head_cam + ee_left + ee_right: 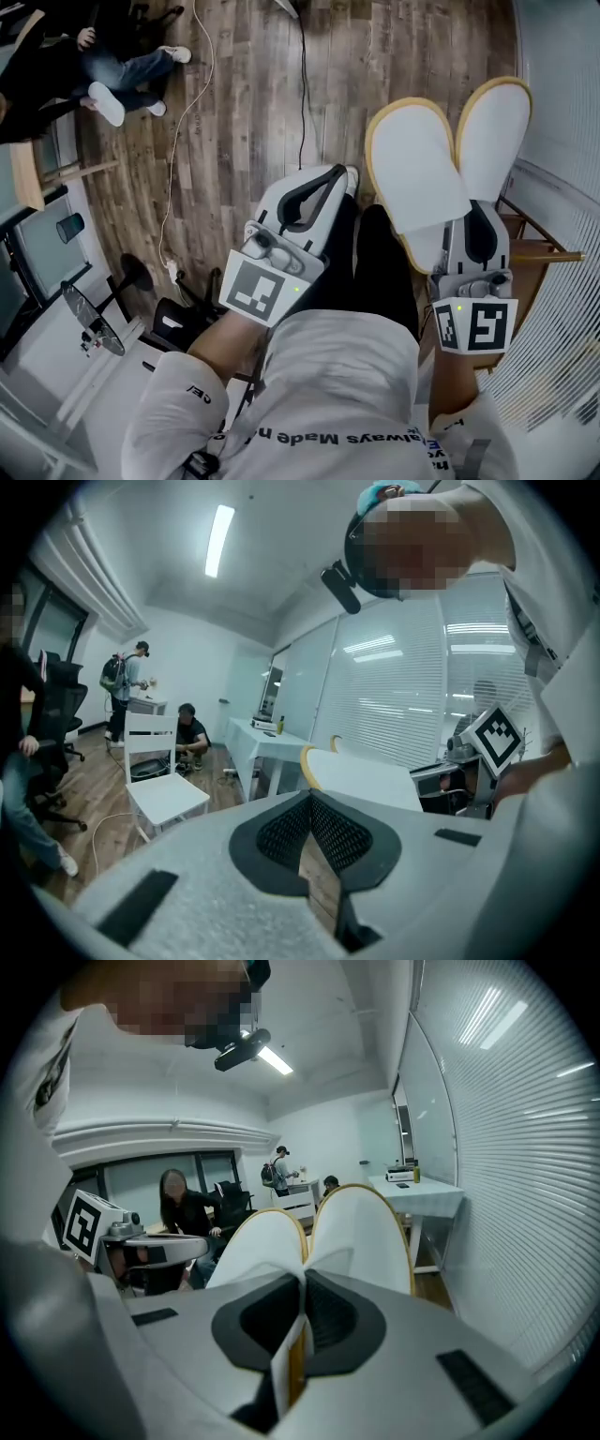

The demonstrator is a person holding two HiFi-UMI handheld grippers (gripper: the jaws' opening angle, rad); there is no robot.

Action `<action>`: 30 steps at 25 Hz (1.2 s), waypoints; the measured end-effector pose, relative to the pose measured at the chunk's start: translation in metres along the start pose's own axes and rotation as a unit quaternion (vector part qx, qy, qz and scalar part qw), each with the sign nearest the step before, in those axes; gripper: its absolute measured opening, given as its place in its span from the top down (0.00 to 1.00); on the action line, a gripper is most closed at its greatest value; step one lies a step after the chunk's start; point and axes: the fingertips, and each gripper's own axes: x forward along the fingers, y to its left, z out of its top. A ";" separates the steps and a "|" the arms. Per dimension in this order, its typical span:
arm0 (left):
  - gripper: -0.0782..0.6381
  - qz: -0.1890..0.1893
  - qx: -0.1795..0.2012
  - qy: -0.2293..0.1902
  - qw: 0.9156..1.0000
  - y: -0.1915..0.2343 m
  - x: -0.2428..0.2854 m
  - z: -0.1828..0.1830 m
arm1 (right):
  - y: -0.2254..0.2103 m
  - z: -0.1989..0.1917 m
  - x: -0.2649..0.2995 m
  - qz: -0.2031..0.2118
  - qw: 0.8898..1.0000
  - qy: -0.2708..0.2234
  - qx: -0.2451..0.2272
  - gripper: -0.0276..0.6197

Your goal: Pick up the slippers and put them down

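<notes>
Two white slippers with yellow rims, one (412, 169) overlapping the other (494, 127), stick out ahead of my right gripper (474, 208), over the wood floor. That gripper is shut on their heel ends. In the right gripper view the white and yellow edges are pinched between the black pads at the right gripper (301, 1283), and both soles (361, 1227) fan upward. My left gripper (342, 174) is beside them on the left, apart from them. Its pads meet at the tip of the left gripper (309, 799) with nothing between. One slipper (361, 775) shows beyond it.
A wooden frame (536, 249) and a wall of blinds (562, 169) lie close on the right. A cable (192, 112) runs over the wood floor. Seated people (122, 75) are at the far left. A white chair (164, 794) and white table (272, 744) stand further off.
</notes>
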 end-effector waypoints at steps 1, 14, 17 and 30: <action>0.88 0.000 0.003 0.003 1.000 0.004 0.008 -0.014 | -0.004 -0.015 0.009 0.001 1.000 0.003 0.003 0.93; 0.88 -0.006 0.017 0.022 1.000 0.003 0.034 -0.069 | -0.027 -0.085 0.027 -0.008 0.999 0.021 0.023 0.93; 0.88 -0.010 0.015 0.028 0.999 0.000 0.043 -0.089 | -0.035 -0.107 0.032 -0.013 0.999 0.026 0.019 0.93; 0.88 -0.010 0.027 0.046 0.999 0.020 0.094 -0.199 | -0.068 -0.206 0.080 -0.030 0.998 0.051 0.015 0.93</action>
